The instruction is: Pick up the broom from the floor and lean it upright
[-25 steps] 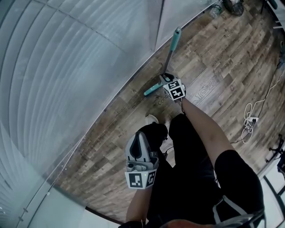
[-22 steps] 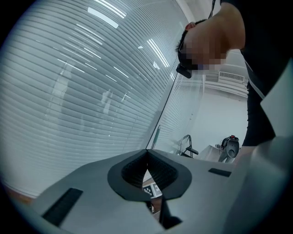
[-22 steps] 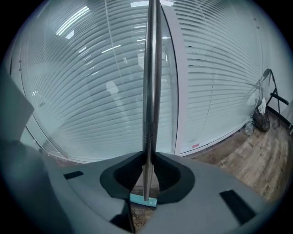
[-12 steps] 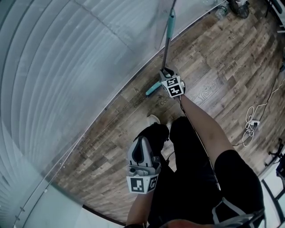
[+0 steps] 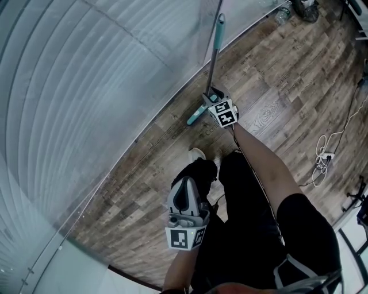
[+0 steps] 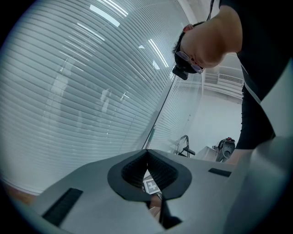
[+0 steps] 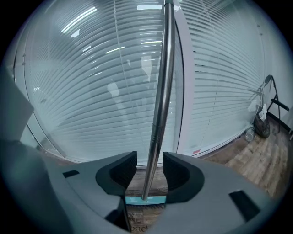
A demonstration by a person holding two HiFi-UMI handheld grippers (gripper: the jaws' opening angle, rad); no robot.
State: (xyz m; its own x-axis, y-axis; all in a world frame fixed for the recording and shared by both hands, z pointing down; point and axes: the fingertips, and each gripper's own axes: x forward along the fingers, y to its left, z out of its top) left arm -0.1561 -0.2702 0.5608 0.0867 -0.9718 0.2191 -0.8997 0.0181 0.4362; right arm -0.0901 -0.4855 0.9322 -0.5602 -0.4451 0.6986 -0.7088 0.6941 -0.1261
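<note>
The right tool (image 7: 149, 171) has its jaws opening. The broom (image 7: 158, 114) has a metal shaft that stands between the pads with a gap on each side, which only the right gripper view shows. In the head view its marker cube covers those jaws. That view shows the broom (image 5: 213, 54) upright, its teal head on the wooden floor (image 5: 276, 74) at the foot of the glass wall (image 5: 86, 86) with blinds. The left tool (image 6: 147, 167) is closed on nothing, held low by the person's legs. A white cable (image 5: 325, 150) lies well off to the right, and a bottle (image 5: 279, 12) stands by the wall.
</note>
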